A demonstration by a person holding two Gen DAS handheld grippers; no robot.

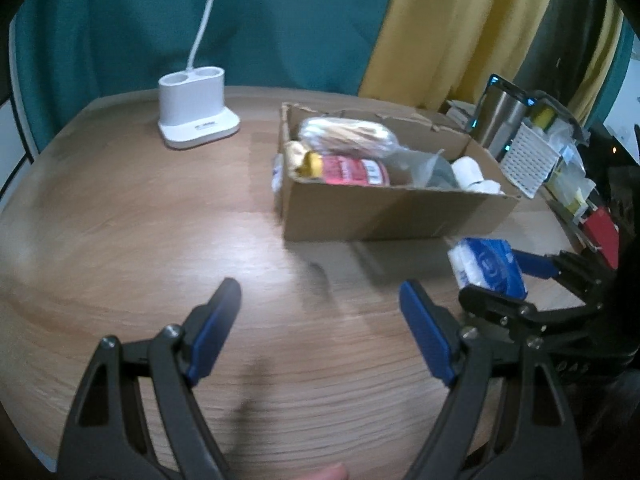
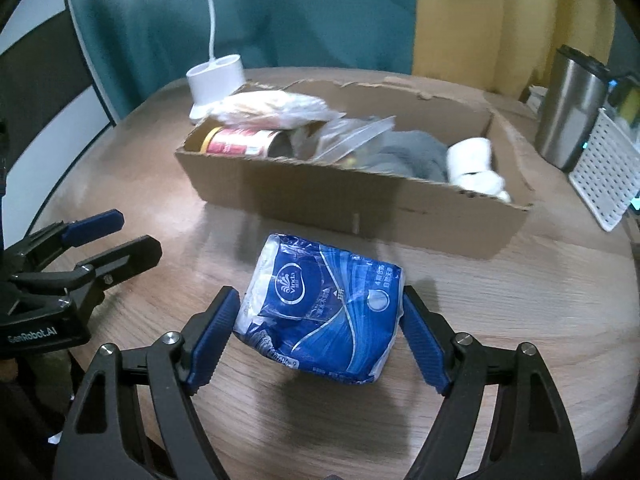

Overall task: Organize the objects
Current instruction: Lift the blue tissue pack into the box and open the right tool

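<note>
Right gripper (image 2: 318, 322) is pinching the blue tissue pack (image 2: 320, 308) just in front of the cardboard box (image 2: 360, 208), while left gripper (image 1: 320, 320) is hanging spread and empty nearby.

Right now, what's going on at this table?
A person is tidying with two handheld grippers. The right gripper has the blue tissue pack between its fingers, which press on its sides. The left gripper is open with nothing between its fingers. Behind the pack, the cardboard box already holds a can, a bagged item, grey cloth and a white roll.
</note>
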